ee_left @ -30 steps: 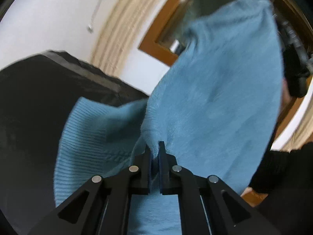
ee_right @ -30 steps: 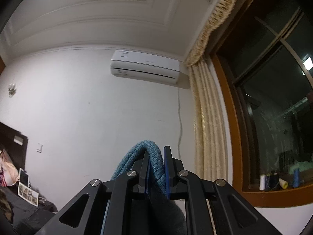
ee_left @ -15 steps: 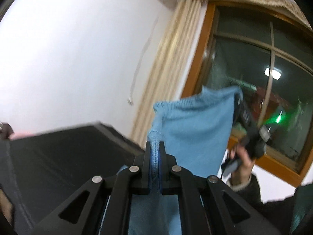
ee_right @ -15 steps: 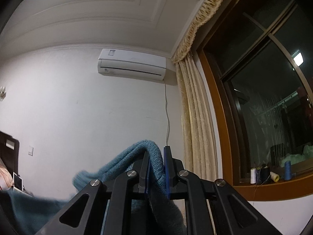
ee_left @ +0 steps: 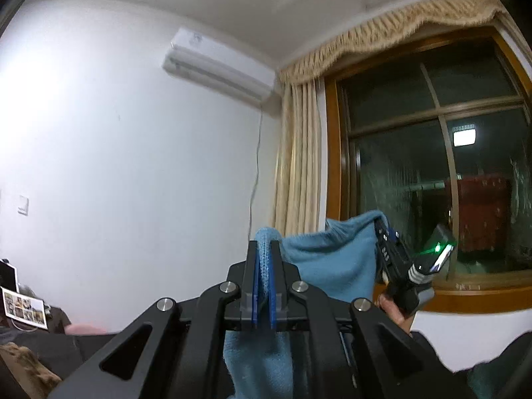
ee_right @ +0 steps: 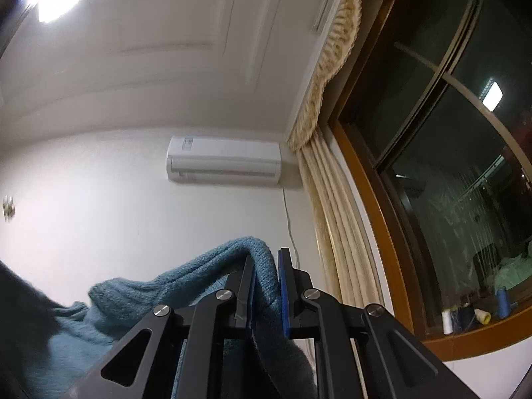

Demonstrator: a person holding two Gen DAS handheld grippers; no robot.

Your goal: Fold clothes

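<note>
**Handheld gripper hardware, both wrist views**

Left gripper [ee_left: 263, 249]: matte black linkage arms with triangular cut-outs; silver round screws at the pivots; blue pads lining black fingers [ee_left: 248, 266]; right gripper [ee_right: 266, 266]: same build; seen from the left view, its black body carries a green light and white markings; dark sleeve [ee_left: 432, 349] at the wrist.

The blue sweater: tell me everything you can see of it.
The blue sweater is a soft, fuzzy knit with a ribbed edge, held up in the air. One bunched fold is pinched in the left claw; another thick roll is clamped in the right claw. Between them the cloth stretches as a slack sheet, and the rest hangs down below both claws. Its full shape cannot be seen.
</note>
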